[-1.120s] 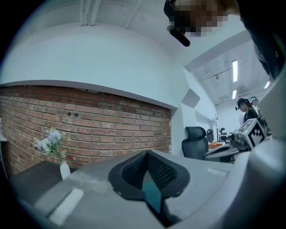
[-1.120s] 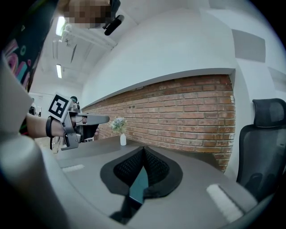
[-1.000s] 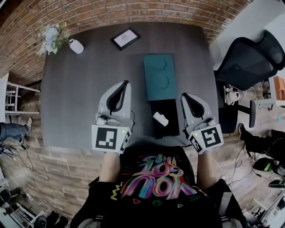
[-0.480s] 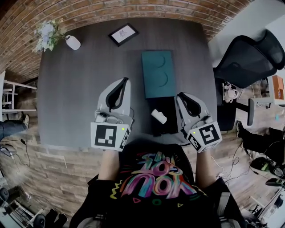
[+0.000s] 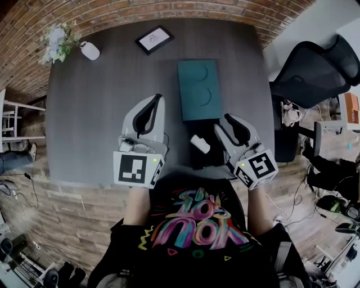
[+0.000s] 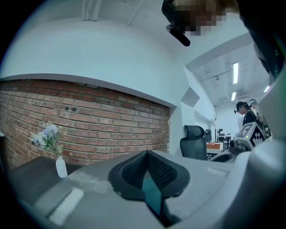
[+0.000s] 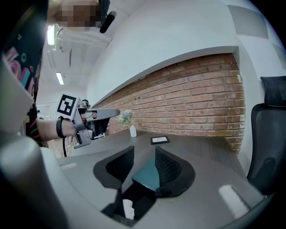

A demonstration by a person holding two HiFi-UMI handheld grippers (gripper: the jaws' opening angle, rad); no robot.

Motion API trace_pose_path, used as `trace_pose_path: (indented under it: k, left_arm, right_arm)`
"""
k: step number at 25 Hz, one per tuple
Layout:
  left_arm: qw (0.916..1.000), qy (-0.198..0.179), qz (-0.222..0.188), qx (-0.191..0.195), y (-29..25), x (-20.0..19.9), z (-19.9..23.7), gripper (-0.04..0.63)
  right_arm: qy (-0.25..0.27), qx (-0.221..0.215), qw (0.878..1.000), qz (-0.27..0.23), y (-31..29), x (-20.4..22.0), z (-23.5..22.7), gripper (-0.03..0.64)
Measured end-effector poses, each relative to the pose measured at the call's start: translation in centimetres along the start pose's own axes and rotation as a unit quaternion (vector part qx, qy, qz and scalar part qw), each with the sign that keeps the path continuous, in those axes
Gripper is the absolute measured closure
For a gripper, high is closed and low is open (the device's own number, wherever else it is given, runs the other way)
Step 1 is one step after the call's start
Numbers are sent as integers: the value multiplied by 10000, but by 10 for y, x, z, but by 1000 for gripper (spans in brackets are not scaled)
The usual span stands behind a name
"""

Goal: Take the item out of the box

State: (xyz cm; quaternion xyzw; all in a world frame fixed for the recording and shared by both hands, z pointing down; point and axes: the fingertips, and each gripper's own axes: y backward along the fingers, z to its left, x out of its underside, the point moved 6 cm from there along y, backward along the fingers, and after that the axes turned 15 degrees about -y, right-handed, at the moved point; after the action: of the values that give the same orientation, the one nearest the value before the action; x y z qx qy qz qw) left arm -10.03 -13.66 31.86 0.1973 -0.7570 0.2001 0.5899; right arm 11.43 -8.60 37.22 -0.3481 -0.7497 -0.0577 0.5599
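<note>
While looking down at the grey table (image 5: 90, 112), find the black box (image 5: 205, 157) near the front edge, already open. Inside, see the small white thing (image 5: 201, 144), lying on the bottom, not lifted yet. Just behind the box, find the green lid (image 5: 198, 90), lying flat, right up against it. So count the opening as done, most likely.

On the right, see the right claw (image 5: 223, 121), hanging just beside the box and tipped a bit down. Has just been opening its jaws. Now apart, with nothing between them, and not touching the white thing. From its own camera, spot the box and the white thing low down, under the gap.

On the left, see the left claw (image 5: 157, 99), held level over bare table, apart from the box. Jaws closed tip to tip, gripping nothing.

Far back, note a vase with flowers (image 5: 89, 50) and a picture frame (image 5: 154, 38) by the brick wall (image 5: 169, 11). No part in this job, by the look of it.

Left to do, it seems: bring the right claw down around the white thing, squeeze, lift out, set down on the table. Mind the box wall on the way in.
</note>
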Motion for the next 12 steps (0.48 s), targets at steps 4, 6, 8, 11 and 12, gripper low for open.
trace_pose_path:
  k: [4,6,8,11,12]
  left_arm:
    - [10000,6,0,-25,0,0,2,595]
    - [10000,18,-1,-52,1,0,3,595]
    - [10000,24,5,-61,1,0,4,595]
    - [10000,54,26,-72,3,3,4,595]
    - [9999,68,37,-79,4,4,4,595]
  right_arm:
    - [-4,-33,9998,174,-4,9,-1,466]
    - [-4,-42,9996,279,-8,15,-1,460]
    - [14,-43,9992,395,-10,21,-1,457]
    - [139,-35,9980,616,-15,34,-1,456]
    - [194,-36,9974,700,-16,39,-1,456]
